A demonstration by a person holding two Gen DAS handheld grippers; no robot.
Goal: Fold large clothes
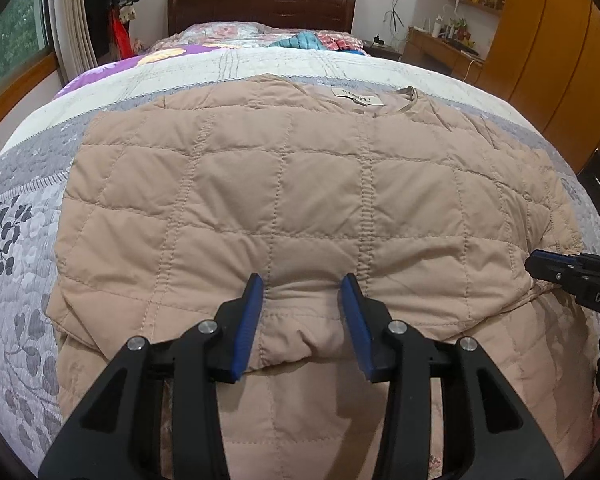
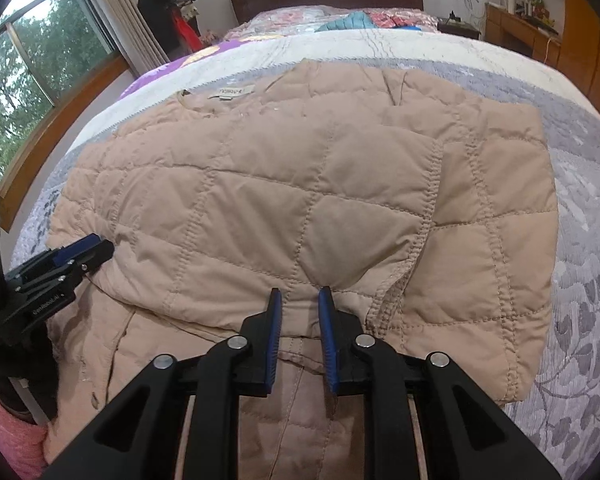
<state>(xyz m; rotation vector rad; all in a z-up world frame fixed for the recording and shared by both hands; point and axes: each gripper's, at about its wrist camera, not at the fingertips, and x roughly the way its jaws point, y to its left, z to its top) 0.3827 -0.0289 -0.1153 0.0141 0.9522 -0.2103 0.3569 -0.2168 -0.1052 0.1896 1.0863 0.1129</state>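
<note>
The left gripper [image 1: 302, 286] hangs over the near fold of the beige quilted jacket [image 1: 300, 184], its blue pads a moderate way apart with a ridge of the fabric bunched between them; whether they actually pinch that ridge I cannot tell. Beside it, toward the jacket's other side, the right gripper [image 2: 298, 300] has its pads drawn narrow around a small pleat of the same folded edge, apparently clamped on it. Both sit at the jacket's near edge, where a doubled layer lies over the lower panel, probably because lifting this edge with two holds spread apart keeps the bulky padding level for the next fold. The jacket lies flat on the grey floral bedspread [image 1: 16, 240], collar and label [image 1: 354, 98] at its far end, one side already turned inward. Beyond the jacket, other clothes [image 1: 300, 40] wait near the dark wooden headboard [image 1: 260, 4]
</note>
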